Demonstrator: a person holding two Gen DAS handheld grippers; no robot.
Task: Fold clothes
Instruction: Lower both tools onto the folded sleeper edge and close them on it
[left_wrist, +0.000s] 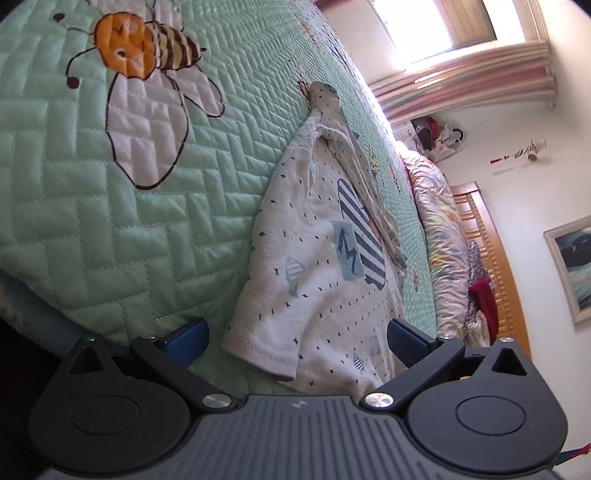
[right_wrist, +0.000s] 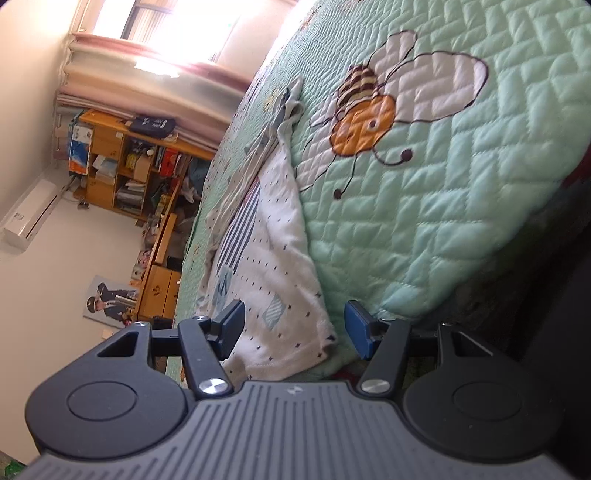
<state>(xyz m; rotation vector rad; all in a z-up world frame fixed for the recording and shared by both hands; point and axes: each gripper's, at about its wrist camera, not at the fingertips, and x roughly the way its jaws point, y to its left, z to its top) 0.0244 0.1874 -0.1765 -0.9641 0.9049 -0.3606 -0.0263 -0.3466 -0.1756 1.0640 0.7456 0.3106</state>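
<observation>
A small white garment with dark dots and a blue striped patch lies lengthwise on the green quilted bedspread. Its far end is bunched into a twist. My left gripper is open, its blue pads apart on either side of the garment's near hem corner, not pressing it. In the right wrist view the same garment runs away from me. My right gripper is open too, with the other hem corner lying between its blue pads, which do not pinch the cloth.
An embroidered bee decorates the bedspread beside the garment. A rumpled floral duvet and a wooden headboard lie beyond. A cluttered wooden shelf unit stands past the bed under a bright window. The bed's edge drops off close by.
</observation>
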